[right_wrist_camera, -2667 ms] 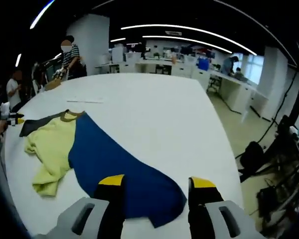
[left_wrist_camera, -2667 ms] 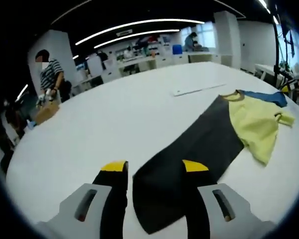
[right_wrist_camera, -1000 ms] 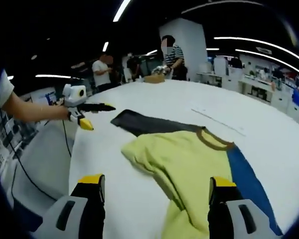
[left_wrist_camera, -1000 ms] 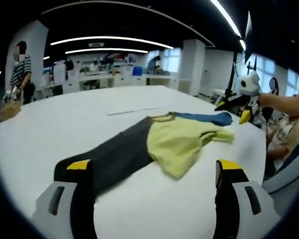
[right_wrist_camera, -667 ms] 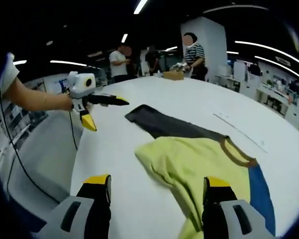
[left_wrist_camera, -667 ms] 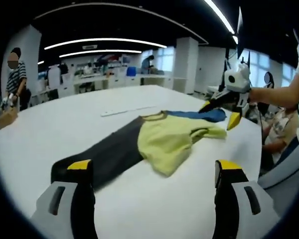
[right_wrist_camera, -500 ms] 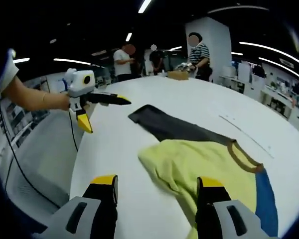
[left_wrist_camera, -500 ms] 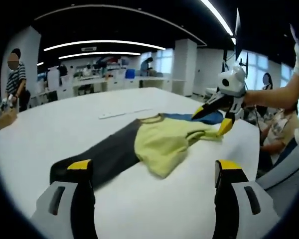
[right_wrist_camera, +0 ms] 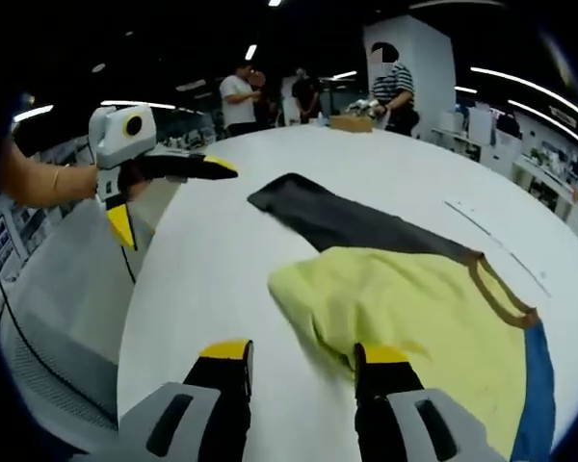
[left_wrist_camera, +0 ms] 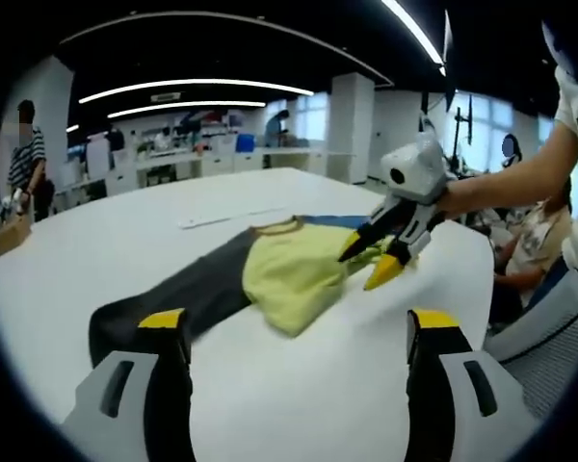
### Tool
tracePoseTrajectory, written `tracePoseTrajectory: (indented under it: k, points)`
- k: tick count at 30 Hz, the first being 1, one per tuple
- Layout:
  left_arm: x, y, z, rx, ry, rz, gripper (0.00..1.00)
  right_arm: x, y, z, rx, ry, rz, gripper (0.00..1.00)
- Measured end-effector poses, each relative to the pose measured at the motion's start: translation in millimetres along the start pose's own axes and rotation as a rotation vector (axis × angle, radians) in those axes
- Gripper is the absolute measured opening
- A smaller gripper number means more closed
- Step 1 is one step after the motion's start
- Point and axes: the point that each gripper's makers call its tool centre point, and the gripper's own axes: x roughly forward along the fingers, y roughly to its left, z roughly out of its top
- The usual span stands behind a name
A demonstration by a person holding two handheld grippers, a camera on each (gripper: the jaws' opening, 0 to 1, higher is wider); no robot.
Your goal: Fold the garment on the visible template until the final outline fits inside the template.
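The garment (left_wrist_camera: 270, 274) is lying spread out on the white bench (left_wrist_camera: 299, 385), and it's a three-colour thing: dark grey sleeve (left_wrist_camera: 164, 303) stretched toward the left gripper, yellow body (right_wrist_camera: 414, 308) bunched up in the middle, and a blue part (right_wrist_camera: 538, 404) on the far side with a brown collar (right_wrist_camera: 501, 289) between yellow and blue.

Left gripper (left_wrist_camera: 294, 332) hangs above the bench with its fingers spread wide apart, nothing between them. The end of the grey sleeve sits just behind its left finger (left_wrist_camera: 166, 332). From the right gripper view you can see it off to the side too, held out over the bench edge, fingers splayed.

Right gripper (right_wrist_camera: 297, 358) is low over the near edge of the yellow part, fingers a bit apart, not clamped on the cloth as far as I can see. One finger (right_wrist_camera: 380, 361) is right at the yellow fold, the other over bare bench. In the left gripper view it's poking down at the yellow fabric.

A pale strip (left_wrist_camera: 217, 217) lies on the bench beyond the garment. A few people (right_wrist_camera: 395, 82) are standing at the far end.
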Motion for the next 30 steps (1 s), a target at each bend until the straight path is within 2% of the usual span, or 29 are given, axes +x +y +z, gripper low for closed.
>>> tracePoseTrajectory:
  k: [10, 12, 18, 23, 30]
  points:
    - [0, -15.0, 0.0, 0.006, -0.002, -0.015, 0.89, 10, -13, -14.9, -0.084, 0.073, -0.106, 0.24]
    - [0, -17.3, -0.9, 0.006, 0.0, -0.018, 0.89, 12, -15, -16.7, -0.087, 0.078, -0.121, 0.2]
    - [-1, -17.9, -3.9, 0.013, 0.01, -0.004, 0.91, 17, -21, -20.8, -0.094, 0.09, -0.159, 0.17]
    - [-2, -21.0, -2.8, 0.013, 0.008, 0.0, 0.91, 20, -24, -22.8, -0.079, 0.086, -0.179, 0.15]
    - [-4, -19.4, -5.2, 0.004, 0.011, 0.011, 0.9, 20, -30, -21.9, -0.082, 0.076, -0.212, 0.07]
